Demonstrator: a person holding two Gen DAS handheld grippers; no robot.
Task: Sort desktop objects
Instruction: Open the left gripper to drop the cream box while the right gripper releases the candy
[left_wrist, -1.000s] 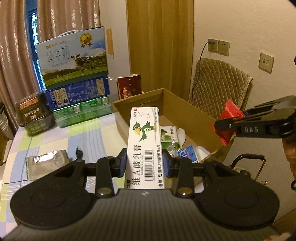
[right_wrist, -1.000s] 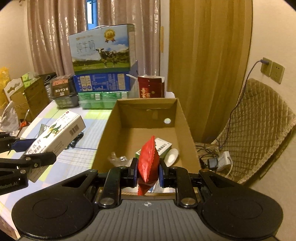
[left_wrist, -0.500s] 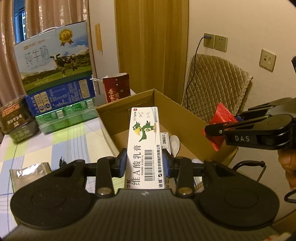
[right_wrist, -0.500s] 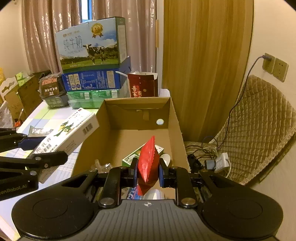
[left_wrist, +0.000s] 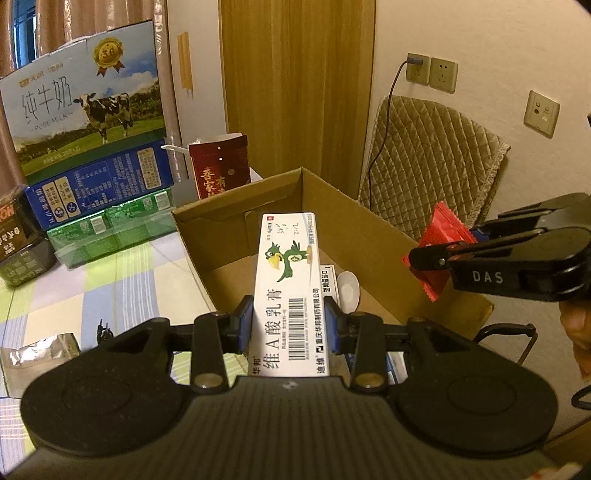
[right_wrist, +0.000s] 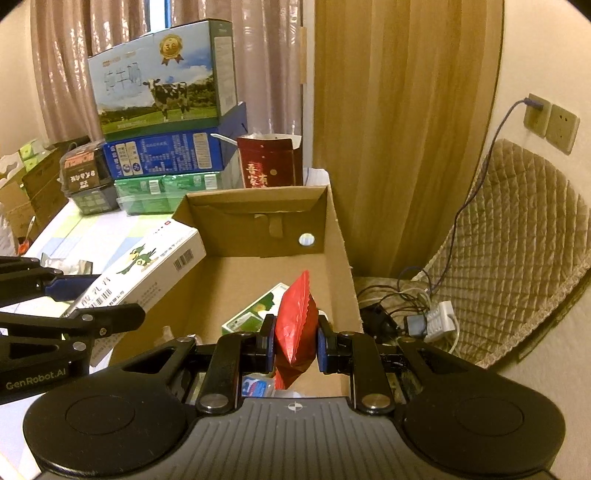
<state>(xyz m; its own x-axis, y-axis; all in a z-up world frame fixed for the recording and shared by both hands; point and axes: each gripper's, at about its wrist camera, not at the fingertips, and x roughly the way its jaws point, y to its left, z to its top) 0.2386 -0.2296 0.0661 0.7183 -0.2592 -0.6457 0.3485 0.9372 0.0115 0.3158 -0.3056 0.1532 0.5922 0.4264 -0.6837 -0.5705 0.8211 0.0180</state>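
My left hand-held gripper (left_wrist: 289, 326) is clamping a long white carton (left_wrist: 290, 291) | right hand-held gripper (right_wrist: 295, 341) is pinching a crinkly red sachet (right_wrist: 295, 325) | both are hanging over the open cardboard box (right_wrist: 338, 236).

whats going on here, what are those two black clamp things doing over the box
A person is clearing a table, holding a gripping tool in each hand. The left tool is clamped on a white medicine carton, and the right tool is clamped on a red packet. Both hang over the open cardboard box, which already holds a few small items, including a green-and-white carton. Neither item has been dropped in yet.
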